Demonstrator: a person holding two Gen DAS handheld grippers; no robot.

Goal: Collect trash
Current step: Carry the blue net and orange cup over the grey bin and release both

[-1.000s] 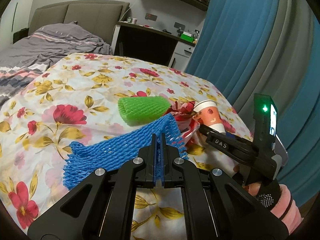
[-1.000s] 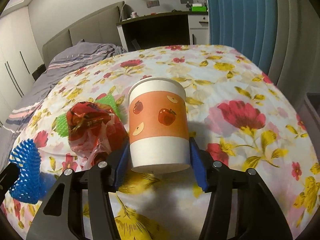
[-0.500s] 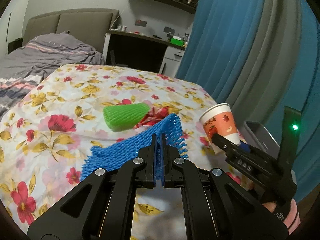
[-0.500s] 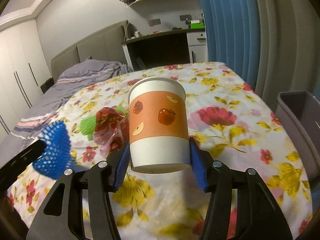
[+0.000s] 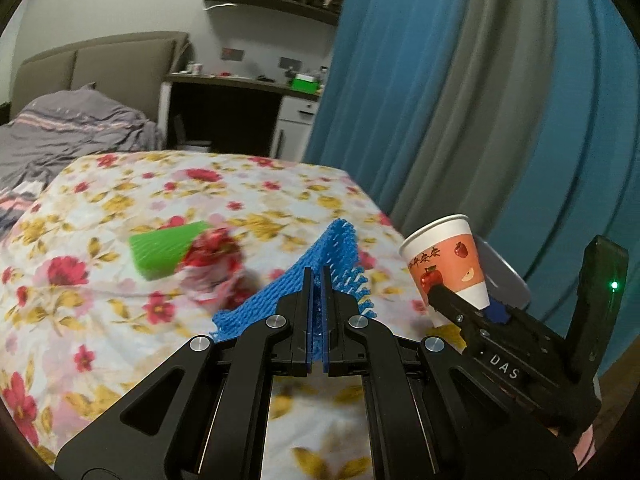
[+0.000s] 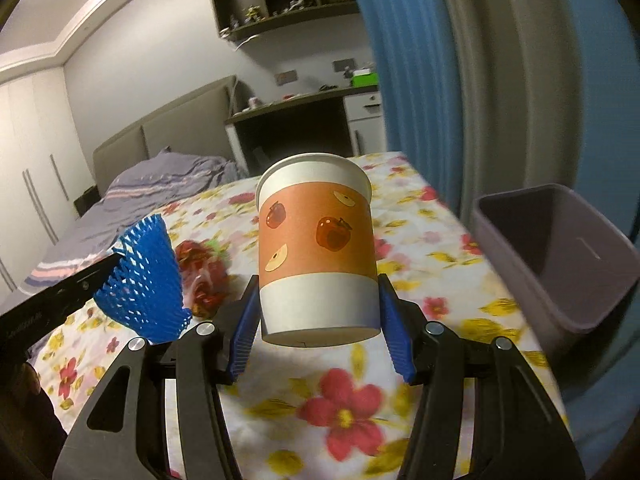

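Right wrist view: my right gripper [image 6: 318, 332] clamps the paper cup [image 6: 316, 248] upright — grey bin [image 6: 560, 280] lies just rightward (my nearer hand); left gripper [image 5: 318, 276] pinches blue foam net [image 5: 320, 264].

One paper cup [image 6: 316, 248], two foam nets, blue [image 5: 316, 280] and green [image 5: 164, 250], one red wrapper [image 5: 212, 254], one grey bin [image 6: 560, 256]

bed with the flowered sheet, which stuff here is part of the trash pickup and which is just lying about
Part of the job:
- blue foam net sleeve, pinched in the left gripper
- orange apple-print paper cup, clamped in the right gripper
- green foam net sleeve
- crumpled red wrapper
- grey plastic bin

Just lying about:
- striped grey duvet
- green box on the desk
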